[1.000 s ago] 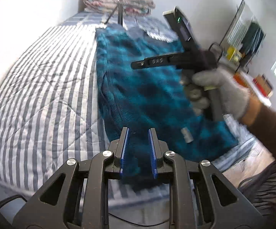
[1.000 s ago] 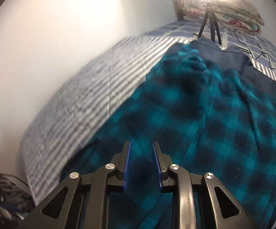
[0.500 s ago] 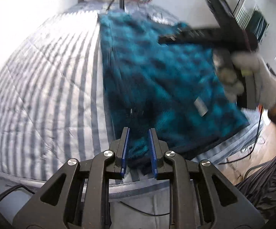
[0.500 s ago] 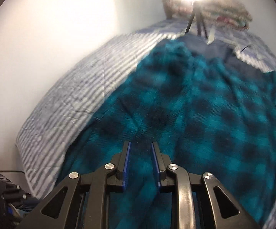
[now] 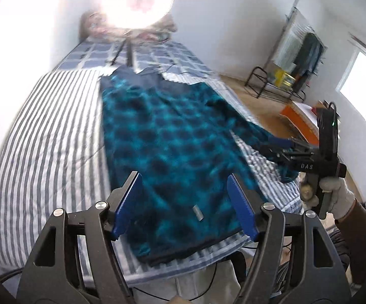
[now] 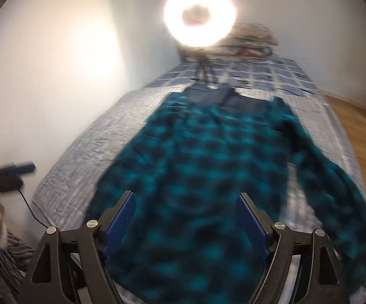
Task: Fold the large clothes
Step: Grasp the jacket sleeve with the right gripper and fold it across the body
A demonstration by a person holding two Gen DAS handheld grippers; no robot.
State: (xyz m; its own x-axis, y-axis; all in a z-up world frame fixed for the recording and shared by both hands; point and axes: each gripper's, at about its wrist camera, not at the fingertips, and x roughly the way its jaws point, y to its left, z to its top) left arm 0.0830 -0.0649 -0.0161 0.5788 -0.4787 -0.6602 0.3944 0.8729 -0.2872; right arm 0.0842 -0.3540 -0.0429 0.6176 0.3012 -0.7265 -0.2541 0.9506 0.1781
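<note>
Teal-and-black checked fleece covers the middle of the bed (image 5: 43, 136): a large plaid shirt (image 5: 172, 141) lies flat along the striped quilt, its dark navy collar end toward the ring light (image 6: 199, 16) and the pile of folded bedding by the far wall, its hem at the near edge of the mattress. One long side looks already turned inward into a straight edge, while the sleeve (image 6: 335, 190) on the opposite side trails outward toward the floor side of the bed, which is likely why it is the next part to be dealt with. A small pale label (image 5: 198, 211) shows near the hem. The left hand-held gripper (image 5: 184, 206) hovers above the hem with its blue pads spread wide and nothing between them, apart from the cloth. The right hand-held gripper (image 6: 184, 221) is likewise spread and empty in its own view; from the left wrist view it sits in a gloved hand (image 5: 335, 195) out beside the trailing sleeve, close to the cuff, though blur hides whether it touches the fabric. Both tools being held off and open over a smoothed garment suggests a pause between folds, with the spread-out layout giving clear access to the loose sleeve. A clothes rack (image 5: 297, 58) stands well apart across the wooden floor.
</note>
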